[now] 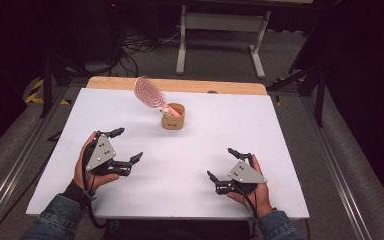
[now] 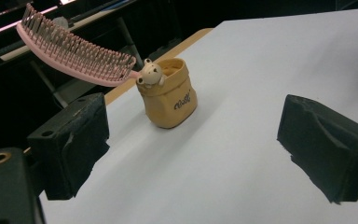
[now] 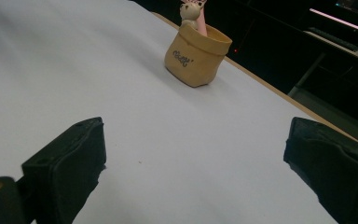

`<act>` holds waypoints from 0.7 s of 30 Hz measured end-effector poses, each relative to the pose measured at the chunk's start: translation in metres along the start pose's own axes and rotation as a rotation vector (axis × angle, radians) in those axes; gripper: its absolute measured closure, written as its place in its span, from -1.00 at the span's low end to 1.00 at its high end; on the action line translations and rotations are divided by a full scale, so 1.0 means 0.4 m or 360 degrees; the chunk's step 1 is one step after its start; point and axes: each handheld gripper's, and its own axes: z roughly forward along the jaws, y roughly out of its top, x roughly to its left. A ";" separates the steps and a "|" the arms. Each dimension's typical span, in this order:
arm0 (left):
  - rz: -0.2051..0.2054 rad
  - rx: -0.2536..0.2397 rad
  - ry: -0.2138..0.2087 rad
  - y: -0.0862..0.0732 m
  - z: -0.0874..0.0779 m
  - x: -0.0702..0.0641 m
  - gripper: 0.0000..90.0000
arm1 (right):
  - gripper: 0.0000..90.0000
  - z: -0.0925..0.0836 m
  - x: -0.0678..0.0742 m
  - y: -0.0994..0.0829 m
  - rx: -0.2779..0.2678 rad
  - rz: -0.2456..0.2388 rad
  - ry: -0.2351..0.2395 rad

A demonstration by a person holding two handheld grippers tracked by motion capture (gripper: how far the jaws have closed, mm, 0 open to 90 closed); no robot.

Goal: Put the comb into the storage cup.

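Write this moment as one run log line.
left gripper: open, empty | right gripper: open, empty | hairbrush: handle inside cup | table: white

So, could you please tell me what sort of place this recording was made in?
Probably a lab or workshop set up for recording demonstrations. A white table stands among dark curtains, cables trail over the grey floor behind it, and the person works with a left hand-held gripper and a right hand-held gripper.
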 end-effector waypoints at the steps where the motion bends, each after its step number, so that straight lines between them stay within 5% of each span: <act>1: -0.0004 0.0006 -0.0002 -0.003 -0.001 -0.002 -0.78 | -0.87 0.000 0.000 0.000 0.0001 -0.0002 -0.0001; 21: 0.0066 0.0080 -0.0004 -0.041 -0.037 -0.021 -0.79 | -0.87 -0.020 0.010 0.012 -0.0023 -0.0027 -0.0008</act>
